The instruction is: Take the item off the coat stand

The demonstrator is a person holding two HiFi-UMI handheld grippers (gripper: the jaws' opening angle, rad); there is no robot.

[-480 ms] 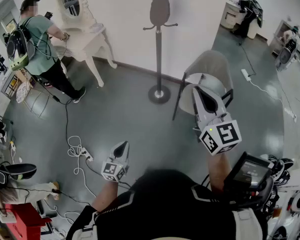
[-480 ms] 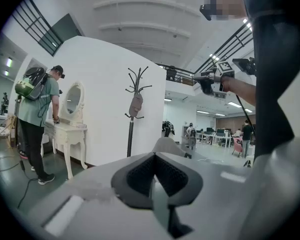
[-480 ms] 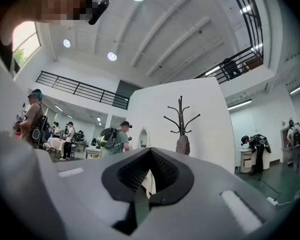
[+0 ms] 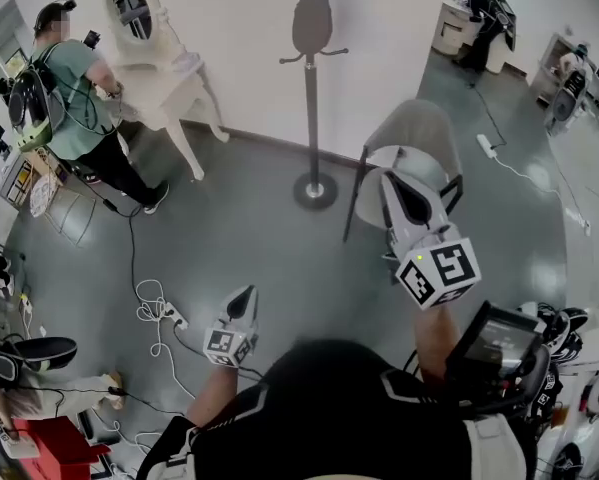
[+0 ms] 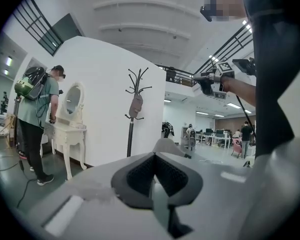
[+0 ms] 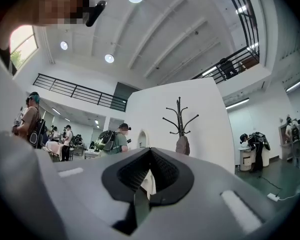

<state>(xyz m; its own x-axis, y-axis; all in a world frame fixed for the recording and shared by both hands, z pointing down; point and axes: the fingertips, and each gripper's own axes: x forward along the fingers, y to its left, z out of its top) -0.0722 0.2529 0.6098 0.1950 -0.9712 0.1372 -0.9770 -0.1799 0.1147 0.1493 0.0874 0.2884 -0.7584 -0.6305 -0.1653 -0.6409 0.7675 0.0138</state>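
The black coat stand (image 4: pixel 311 98) rises from a round base by the white wall, a few steps ahead of me. A grey-brown item (image 4: pixel 312 23) hangs from a hook near its top, also seen in the left gripper view (image 5: pixel 136 105) and the right gripper view (image 6: pixel 182 145). My left gripper (image 4: pixel 245 294) is held low and near me, shut and empty, far short of the stand. My right gripper (image 4: pixel 391 178) is raised higher at the right, jaws together with nothing between them, pointing toward the stand (image 6: pixel 180 116).
A grey chair (image 4: pixel 419 133) stands right of the stand, under my right gripper. A person (image 4: pixel 74 88) with a backpack stands at a white dressing table (image 4: pixel 174 83) on the left. Cables and a power strip (image 4: pixel 169 315) lie on the floor.
The head view has shifted slightly, so the stand and the person sit a little further left and up. Both grippers keep their places and stay shut.
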